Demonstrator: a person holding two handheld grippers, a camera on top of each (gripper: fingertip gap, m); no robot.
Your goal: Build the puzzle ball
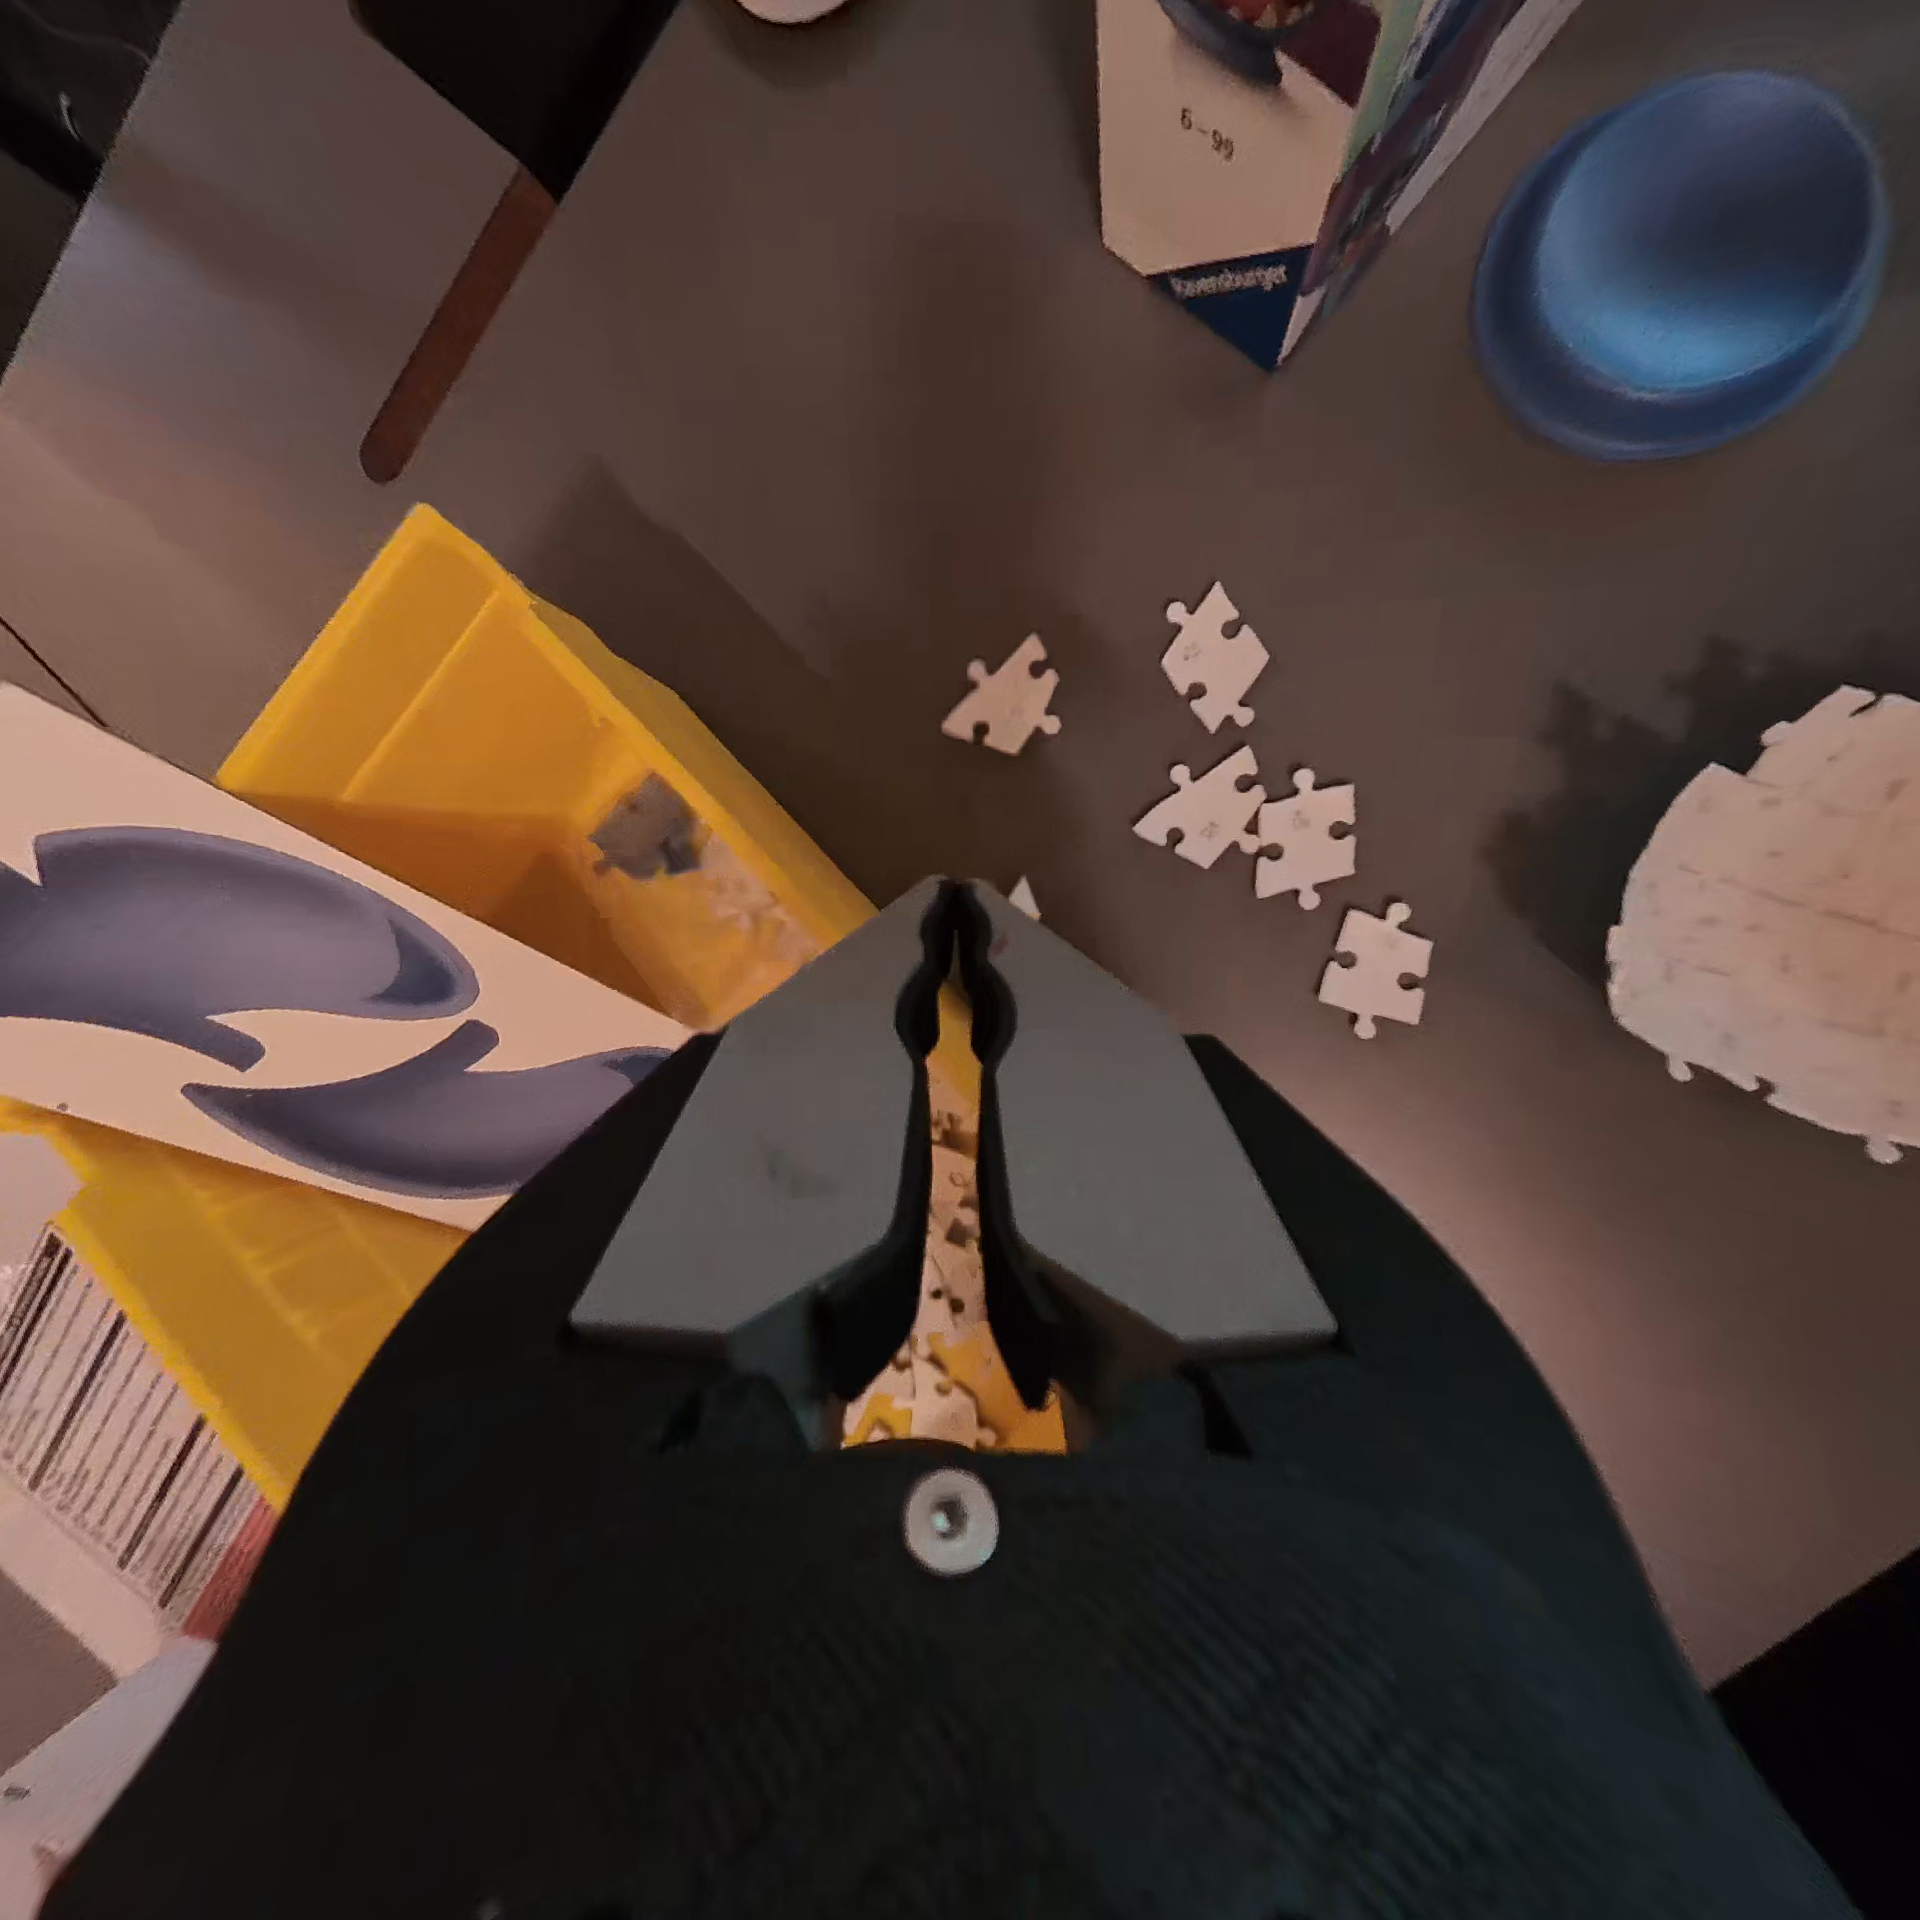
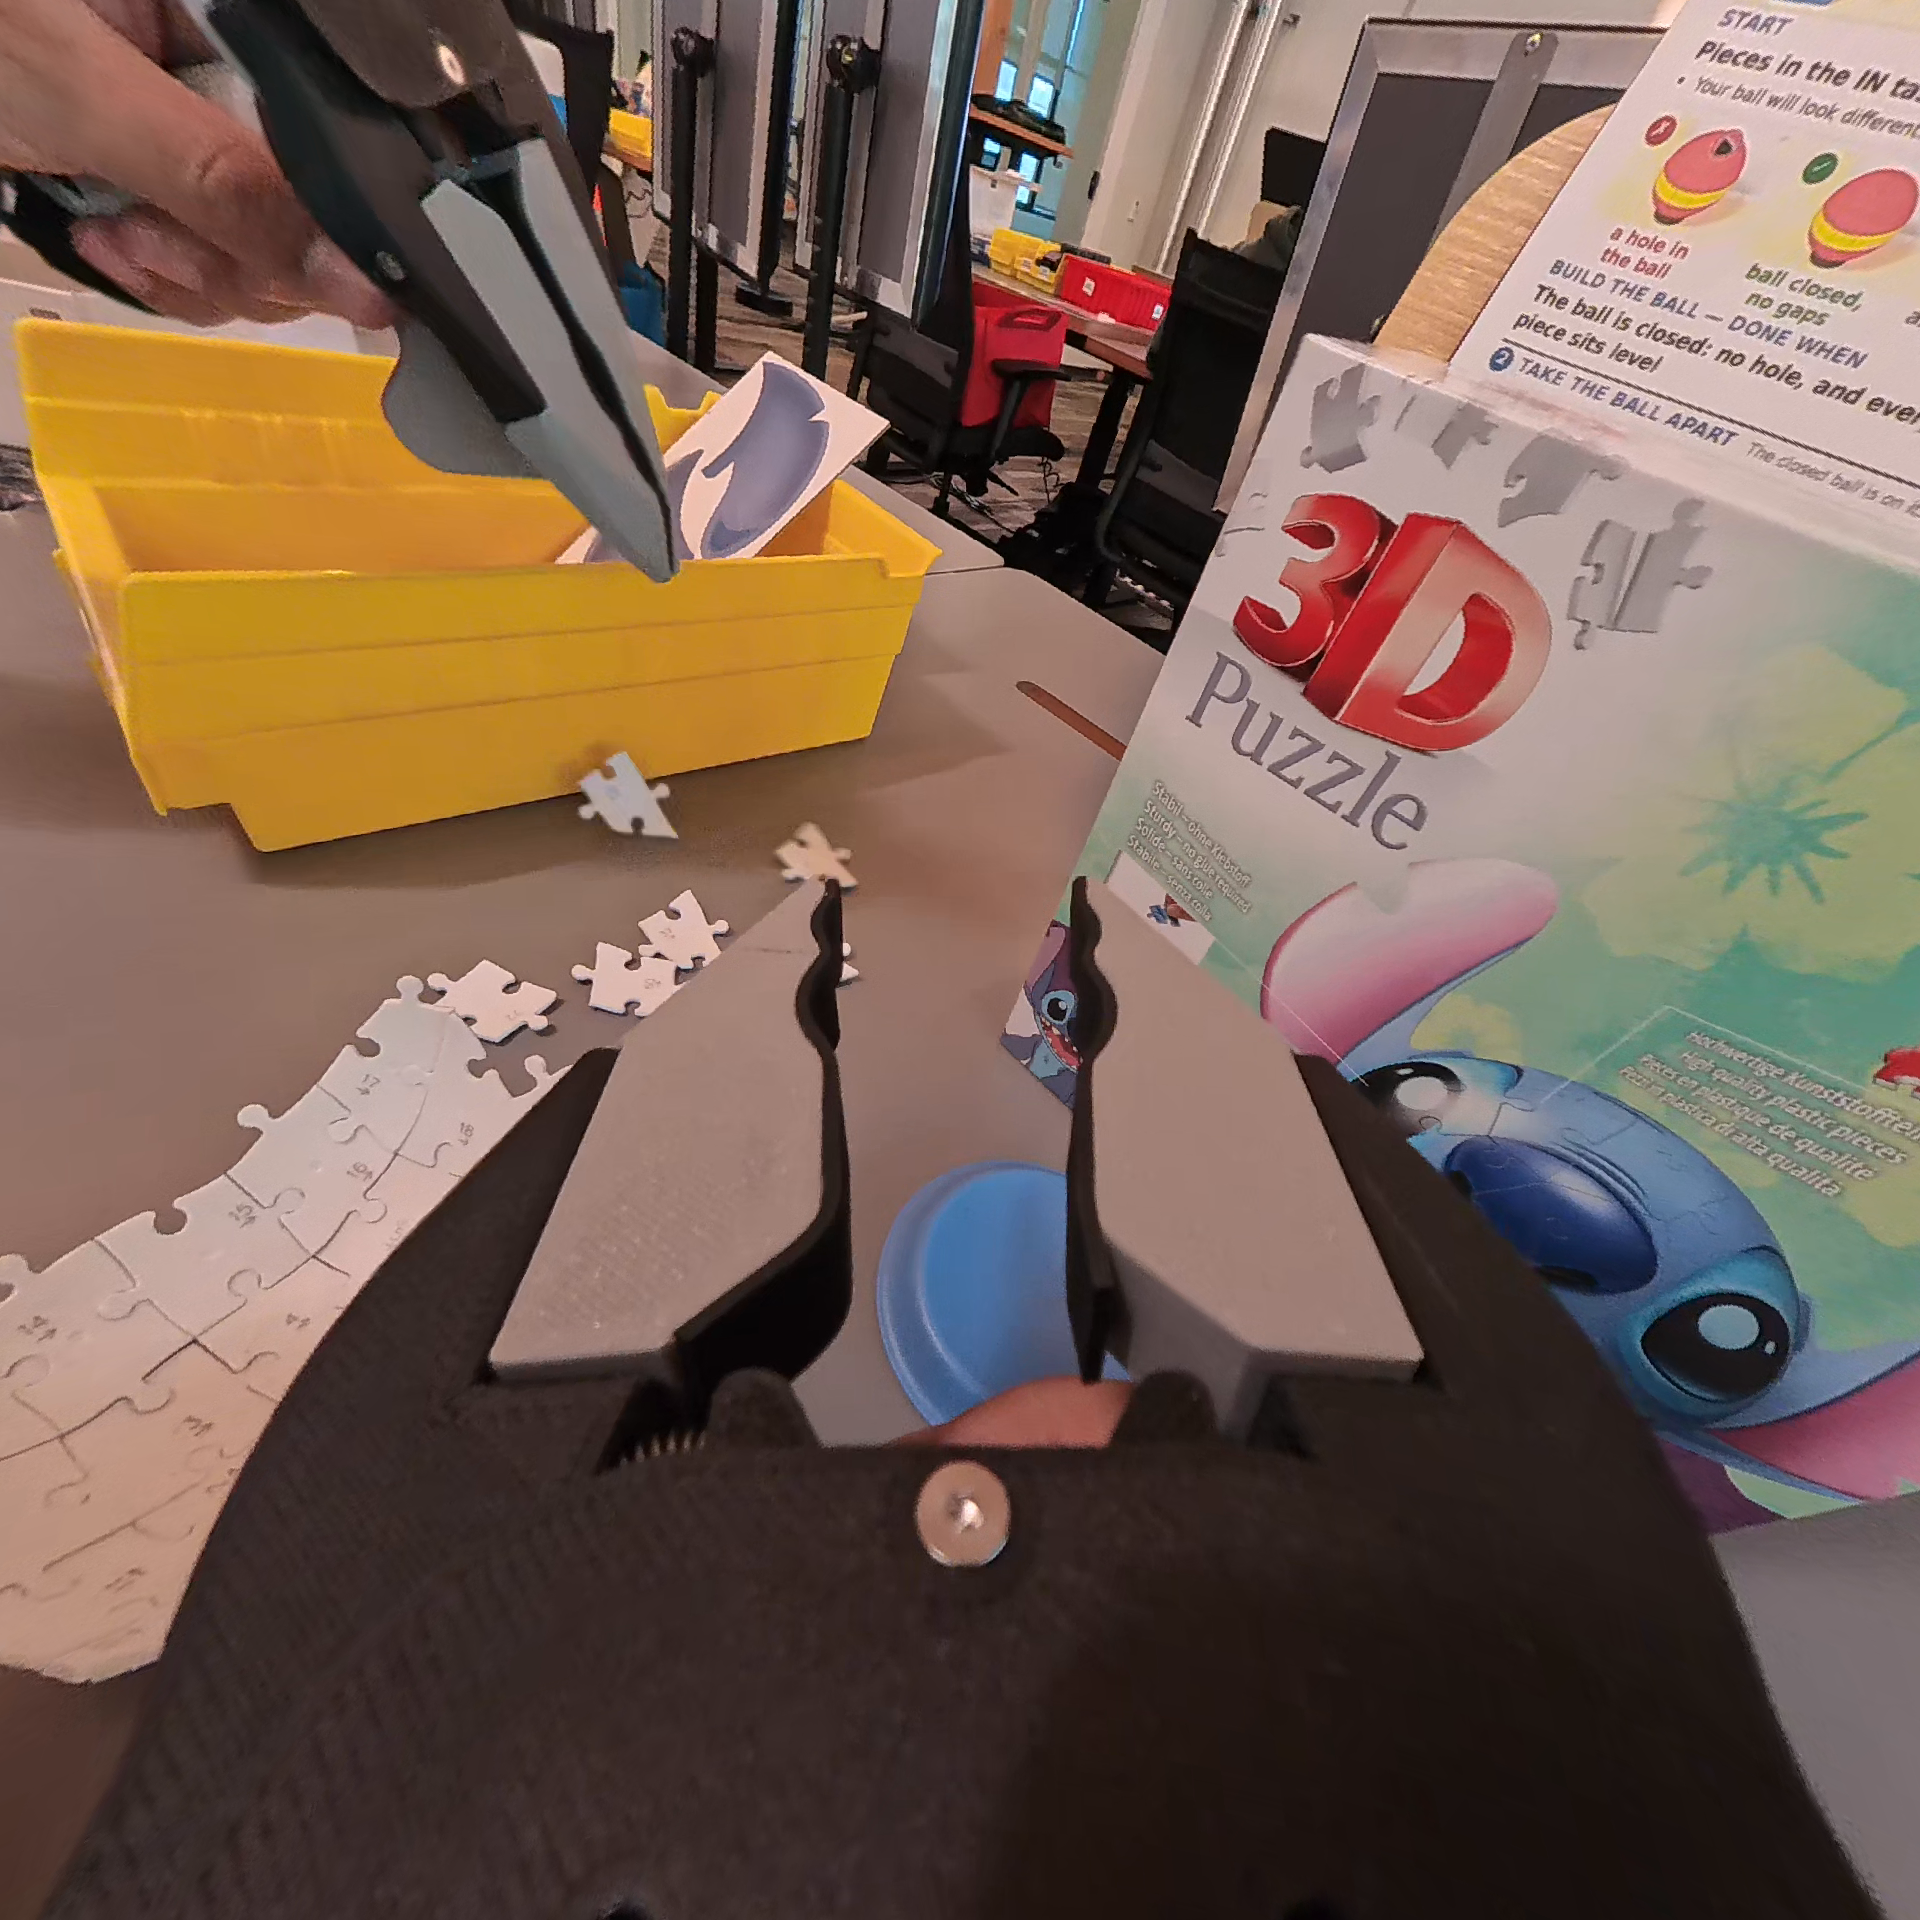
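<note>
My left gripper [image 1: 956,896] is shut with nothing visible between the tips. It hovers over the near edge of the yellow bin [image 1: 436,727], which holds several loose pieces. It also shows in the right wrist view [image 2: 660,561], held by a hand and pointing down into the bin [image 2: 499,717]. Several white puzzle pieces [image 1: 1247,821] lie face down on the grey table. The part-built ball shell [image 1: 1766,935] lies to their right, white inner side up; it also shows in the right wrist view [image 2: 208,1299]. My right gripper [image 2: 954,904] is open and empty above the blue stand [image 2: 966,1288].
The puzzle box [image 2: 1507,883] stands upright close on the right, with an instruction sheet [image 2: 1766,208] behind it. A card with blue shapes [image 1: 260,987] leans in the bin. One piece [image 2: 623,800] lies at the foot of the bin. The blue stand [image 1: 1683,260] sits beside the box [image 1: 1247,156]. The left gripper's tips are roughly 20 cm from the right gripper's.
</note>
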